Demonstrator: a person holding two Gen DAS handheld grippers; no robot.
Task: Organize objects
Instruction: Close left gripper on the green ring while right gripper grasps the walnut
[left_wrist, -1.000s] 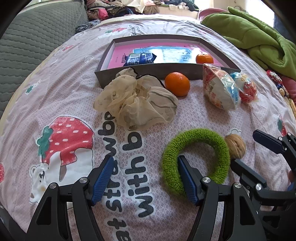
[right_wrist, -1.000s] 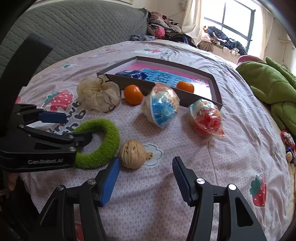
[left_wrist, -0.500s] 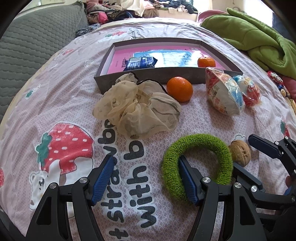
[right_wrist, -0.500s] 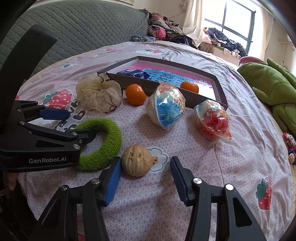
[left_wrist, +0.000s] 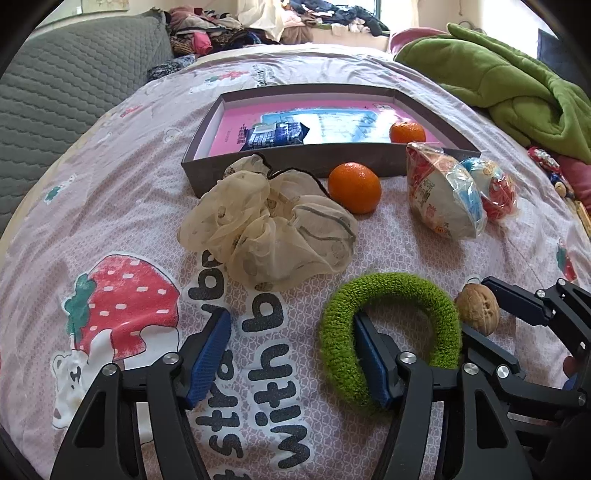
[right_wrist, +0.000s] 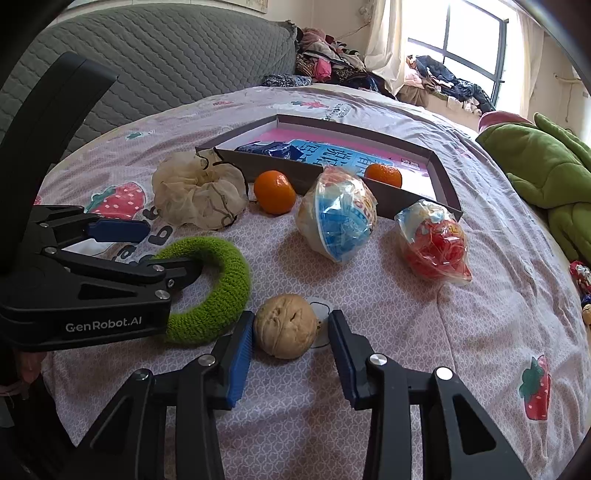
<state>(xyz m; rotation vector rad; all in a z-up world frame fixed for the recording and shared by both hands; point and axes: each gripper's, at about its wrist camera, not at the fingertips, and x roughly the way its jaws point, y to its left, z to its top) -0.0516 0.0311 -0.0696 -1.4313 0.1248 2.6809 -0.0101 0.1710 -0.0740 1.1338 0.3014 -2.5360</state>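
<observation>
A green fuzzy ring (left_wrist: 391, 291) lies on the strawberry-print sheet. My left gripper (left_wrist: 291, 321) rests low over it with one finger inside the ring. The ring's near-left arc sits between the closing jaws, and the outer pad is still well clear of it. A walnut (right_wrist: 286, 326) lies between the fingers of my right gripper (right_wrist: 291, 325), whose jaws are closing. The left pad is at the shell and a small gap shows on the right. The right wrist view shows the left gripper (right_wrist: 173, 248) and ring (right_wrist: 221, 280).
A cream scrunchie (left_wrist: 269, 225), a loose orange (left_wrist: 354, 188) and two wrapped toy balls (left_wrist: 443, 195) (left_wrist: 491, 188) lie before a grey box (left_wrist: 295, 162). The box holds a blue packet (left_wrist: 277, 134) and another orange (left_wrist: 407, 132). A green blanket (left_wrist: 498, 74) lies at the right.
My right gripper has come forward until the walnut sits between its fingers, and its jaws have narrowed a lot. The left jaws have narrowed slightly at the ring.
</observation>
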